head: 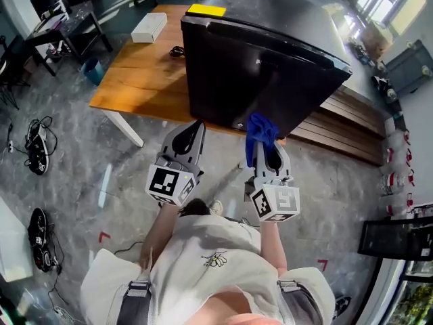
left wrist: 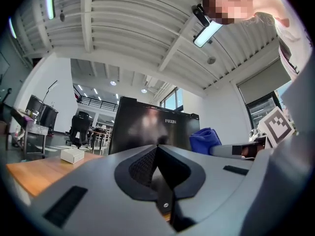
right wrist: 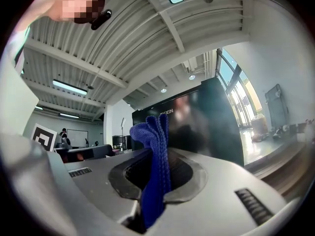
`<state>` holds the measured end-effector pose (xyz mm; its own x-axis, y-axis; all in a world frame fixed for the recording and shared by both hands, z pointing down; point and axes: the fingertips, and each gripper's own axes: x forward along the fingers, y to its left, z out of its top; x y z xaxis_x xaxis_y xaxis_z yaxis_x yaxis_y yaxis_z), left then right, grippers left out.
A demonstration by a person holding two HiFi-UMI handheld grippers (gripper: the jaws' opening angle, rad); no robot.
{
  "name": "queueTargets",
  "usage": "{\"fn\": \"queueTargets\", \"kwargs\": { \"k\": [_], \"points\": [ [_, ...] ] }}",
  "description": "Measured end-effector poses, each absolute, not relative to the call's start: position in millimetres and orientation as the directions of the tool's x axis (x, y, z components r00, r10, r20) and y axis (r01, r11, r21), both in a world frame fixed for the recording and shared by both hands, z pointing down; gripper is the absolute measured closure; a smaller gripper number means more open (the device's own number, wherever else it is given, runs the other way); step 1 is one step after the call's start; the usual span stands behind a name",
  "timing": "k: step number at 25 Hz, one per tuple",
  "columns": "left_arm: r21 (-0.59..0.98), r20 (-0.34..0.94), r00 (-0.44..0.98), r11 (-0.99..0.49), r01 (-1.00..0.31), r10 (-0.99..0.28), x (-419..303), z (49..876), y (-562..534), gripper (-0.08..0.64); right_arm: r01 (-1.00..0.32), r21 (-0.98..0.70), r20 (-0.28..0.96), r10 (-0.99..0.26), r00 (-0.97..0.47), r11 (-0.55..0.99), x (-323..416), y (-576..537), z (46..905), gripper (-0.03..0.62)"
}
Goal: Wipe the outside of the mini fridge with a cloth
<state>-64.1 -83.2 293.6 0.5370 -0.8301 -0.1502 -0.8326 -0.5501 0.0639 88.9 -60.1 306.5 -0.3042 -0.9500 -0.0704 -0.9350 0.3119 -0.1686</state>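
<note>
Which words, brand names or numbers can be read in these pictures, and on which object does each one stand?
"FUXIN": on the front of the black mini fridge, near its top edge.
Small label on the body of the right gripper: too blurred to read.
No other text is legible.

Mini fridge (head: 257, 73) showing glossy black; cloth (head: 260, 128) showing deep blue; table (head: 135, 73) showing orange-brown wood grain; box (head: 149, 27) showing white; left gripper (head: 197, 124) and right gripper (head: 262, 147) wearing grey, black-and-white square markers.
</note>
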Motion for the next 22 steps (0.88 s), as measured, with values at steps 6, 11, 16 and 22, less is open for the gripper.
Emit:
{"fn": "queueTargets", "kwargs": {
  "k": [6,11,16,22],
  "points": [
    [0.047,-0.153,0.487,-0.498,-0.866,-0.86,-65,288,-106,0.555,-0.916,-0.184,-0.095,-0.934,-0.345,0.357,93,-81,300,0.531],
    [0.04,-0.156,0.461,-0.471,-0.881,-0.874,-71,288,-126,0.555,-0.875,-0.195,-0.16,-0.894,-0.418,0.444,65,-108,280,0.531],
    [0.026,-0.15,0.434,-0.442,-0.897,-0.888,-98,286,-141,0.555,-0.819,-0.15,-0.266,-0.821,-0.506,0.554,-5,-144,229,0.531],
    [0.029,-0.146,0.421,-0.43,-0.903,-0.895,-132,282,-166,0.555,-0.836,-0.063,-0.339,-0.8,-0.496,0.545,-68,-188,175,0.531]
  ]
}}
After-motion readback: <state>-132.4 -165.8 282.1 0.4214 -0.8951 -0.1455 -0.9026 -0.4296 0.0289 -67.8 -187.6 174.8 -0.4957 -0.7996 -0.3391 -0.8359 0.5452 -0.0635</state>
